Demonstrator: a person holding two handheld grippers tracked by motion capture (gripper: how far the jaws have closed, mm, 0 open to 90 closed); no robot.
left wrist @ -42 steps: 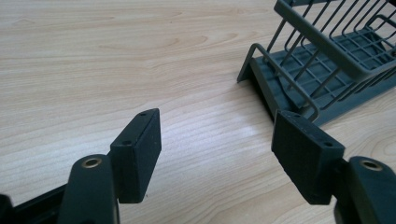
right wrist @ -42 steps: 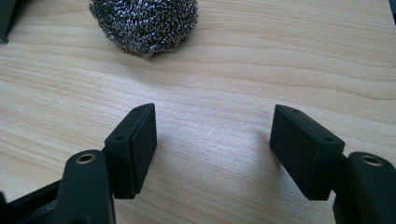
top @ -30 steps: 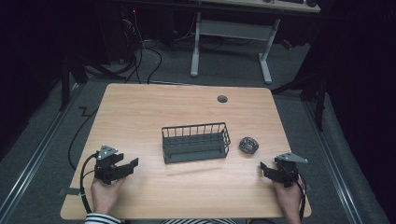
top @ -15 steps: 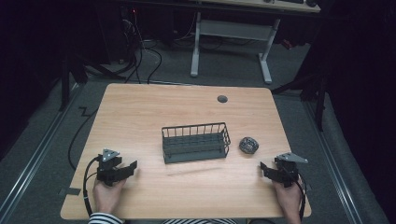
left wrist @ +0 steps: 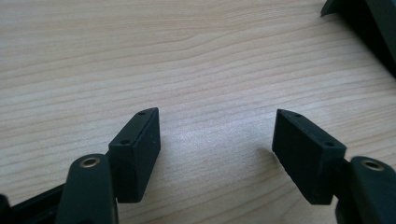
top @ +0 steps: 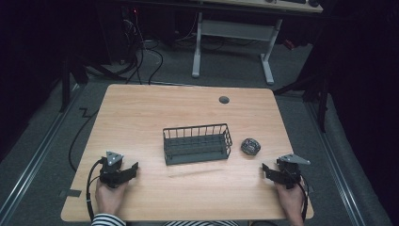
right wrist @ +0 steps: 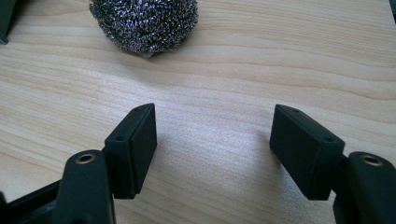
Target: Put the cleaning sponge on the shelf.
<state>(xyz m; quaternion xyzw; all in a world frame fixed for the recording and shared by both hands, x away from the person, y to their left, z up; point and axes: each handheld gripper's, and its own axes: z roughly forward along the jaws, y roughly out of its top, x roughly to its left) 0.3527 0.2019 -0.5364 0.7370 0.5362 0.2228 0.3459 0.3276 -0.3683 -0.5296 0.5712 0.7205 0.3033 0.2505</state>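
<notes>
We see the wooden table (top: 141,113) across the middle of the high view, its bare light top taking up most of the frame's lower half. At the centre of that frame stands a dark wire basket (top: 197,143), upright, with nothing visible inside it.

In the lower left of the high view we find the left gripper (top: 133,170), held in a hand (top: 109,197) that comes in from the bottom edge with a striped sleeve behind it. It points toward the right of the frame, with the basket well apart from it. In the left gripper view its jaws stand spread, with bare wood between them and a dark corner of the basket (left wrist: 369,23) in the upper right of that frame.

In the lower right of the high view we find the right gripper (top: 266,170), held in the other hand (top: 291,200) and pointing toward the left of the frame. In the right gripper view its jaws are also spread, with bare wood between them.

The smallest thing is the steel wool scrubber (top: 251,146), a round metal tangle lying on the table just right of the basket and near the right gripper. In the right gripper view the steel wool scrubber (right wrist: 144,23) lies at the top left of the frame, beyond the jaw tips and apart from them.
</notes>
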